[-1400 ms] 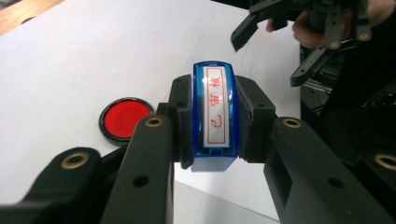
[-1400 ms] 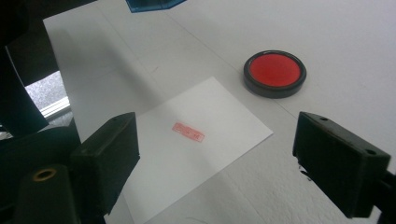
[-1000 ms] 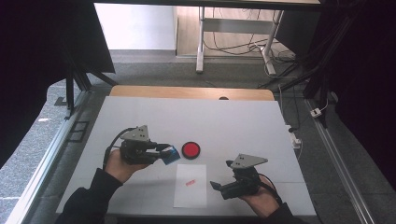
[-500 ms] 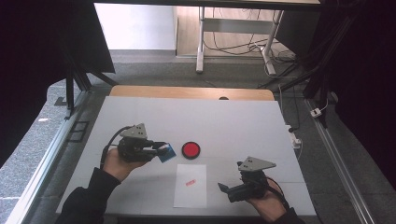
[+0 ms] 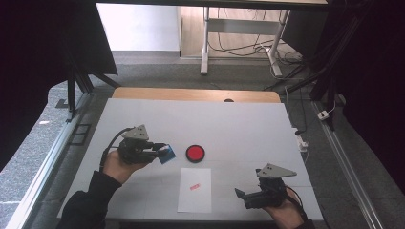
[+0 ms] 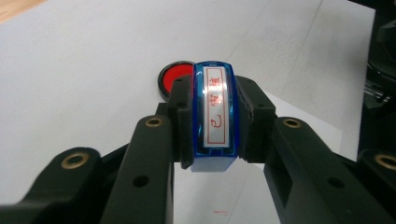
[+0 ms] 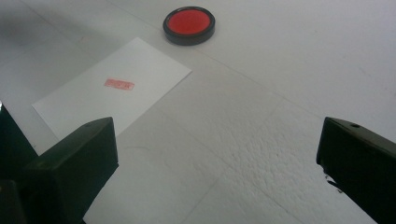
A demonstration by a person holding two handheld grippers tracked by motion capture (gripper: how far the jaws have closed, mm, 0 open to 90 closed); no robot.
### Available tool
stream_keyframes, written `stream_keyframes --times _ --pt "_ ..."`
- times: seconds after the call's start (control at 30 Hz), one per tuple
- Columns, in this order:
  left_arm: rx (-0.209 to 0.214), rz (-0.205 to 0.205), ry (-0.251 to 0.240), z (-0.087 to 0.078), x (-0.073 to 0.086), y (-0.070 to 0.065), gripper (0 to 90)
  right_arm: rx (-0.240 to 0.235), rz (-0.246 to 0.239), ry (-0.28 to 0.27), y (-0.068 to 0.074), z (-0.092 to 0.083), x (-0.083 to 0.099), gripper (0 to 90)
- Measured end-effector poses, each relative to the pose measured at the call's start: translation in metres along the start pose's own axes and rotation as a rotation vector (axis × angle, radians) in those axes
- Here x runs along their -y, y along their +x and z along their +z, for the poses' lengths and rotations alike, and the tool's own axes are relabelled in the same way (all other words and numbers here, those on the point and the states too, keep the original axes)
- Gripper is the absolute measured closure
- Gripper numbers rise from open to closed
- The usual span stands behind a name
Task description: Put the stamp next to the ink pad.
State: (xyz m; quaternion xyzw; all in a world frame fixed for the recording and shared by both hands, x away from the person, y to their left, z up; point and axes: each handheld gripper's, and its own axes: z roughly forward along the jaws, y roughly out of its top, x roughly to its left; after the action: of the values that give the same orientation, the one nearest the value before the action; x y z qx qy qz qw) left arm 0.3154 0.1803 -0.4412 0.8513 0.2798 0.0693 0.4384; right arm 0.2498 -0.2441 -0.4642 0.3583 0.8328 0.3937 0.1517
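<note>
The white surface point(image 5: 248, 124) stood on grey floor, with a wooden strip along its far edge. The left gripper point(image 5: 160, 150) had its jaws clamped on the blue stamp point(image 6: 214, 116), just beside the red ink pad point(image 5: 195, 153). The stamped paper point(image 5: 196, 190) lay near the front edge. The right gripper point(image 5: 240, 193) had just opened its jaws wide, nothing between them, over bare surface

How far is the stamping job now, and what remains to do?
Done: the paper already carries one red mark. In hand: the left gripper is shut on the blue stamp, held near the red ink pad. The right gripper is open with nothing between its jaws. Left: probably setting the stamp down; I cannot tell if more marks are wanted.
</note>
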Motion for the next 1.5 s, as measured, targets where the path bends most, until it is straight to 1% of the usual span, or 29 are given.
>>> stream_keyframes --times 0.07,0.23,0.33,0.37,0.47,0.63,0.73,0.83,0.97,1.1,1.17,1.2,1.27,1.3,1.5 --pt "-0.008 -0.010 0.002 -0.001 0.001 0.002 70.2 0.014 0.004 0.009 -0.002 -0.003 0.002 0.0" --pt "-0.030 -0.028 0.008 -0.002 0.004 0.007 70.2 0.049 0.013 0.008 -0.005 -0.011 0.008 0.0" --pt "-0.043 -0.040 0.010 -0.003 0.005 0.009 70.2 0.063 0.032 0.009 -0.008 -0.015 0.012 0.0" --pt "-0.050 -0.045 0.011 -0.003 0.005 0.010 70.2 0.063 0.045 -0.001 -0.009 -0.017 0.013 0.0" --pt "-0.064 -0.059 0.016 -0.004 0.007 0.013 70.1 0.076 0.061 -0.007 -0.011 -0.022 0.014 0.0" --pt "-0.092 -0.081 0.028 -0.004 0.011 0.020 70.2 0.085 0.058 0.001 -0.012 -0.027 0.016 0.0" --pt "-0.111 -0.100 0.042 -0.003 0.014 0.025 70.1 0.084 0.062 -0.001 -0.013 -0.027 0.017 0.0" --pt "-0.134 -0.117 0.052 -0.001 0.018 0.030 70.1 0.082 0.060 0.010 -0.013 -0.026 0.017 0.0" --pt "-0.153 -0.143 0.060 0.002 0.023 0.035 70.2 0.078 0.062 0.011 -0.014 -0.026 0.017 0.0" --pt "-0.169 -0.147 0.087 0.008 0.027 0.037 70.1 0.076 0.066 0.013 -0.014 -0.026 0.017 0.0" --pt "-0.188 -0.146 0.098 0.012 0.029 0.037 70.1 0.078 0.063 0.015 -0.014 -0.026 0.017 0.0" --pt "-0.192 -0.146 0.108 0.013 0.030 0.038 70.1 0.079 0.064 0.016 -0.014 -0.025 0.017 0.0" --pt "-0.182 -0.161 0.106 0.015 0.033 0.039 70.1 0.079 0.061 0.017 -0.013 -0.026 0.017 0.0" --pt "-0.184 -0.168 0.108 0.016 0.033 0.040 70.1 0.080 0.061 0.018 -0.013 -0.026 0.017 0.0" --pt "-0.187 -0.166 0.131 0.021 0.037 0.040 70.1 0.078 0.061 0.020 -0.013 -0.026 0.017 0.0"
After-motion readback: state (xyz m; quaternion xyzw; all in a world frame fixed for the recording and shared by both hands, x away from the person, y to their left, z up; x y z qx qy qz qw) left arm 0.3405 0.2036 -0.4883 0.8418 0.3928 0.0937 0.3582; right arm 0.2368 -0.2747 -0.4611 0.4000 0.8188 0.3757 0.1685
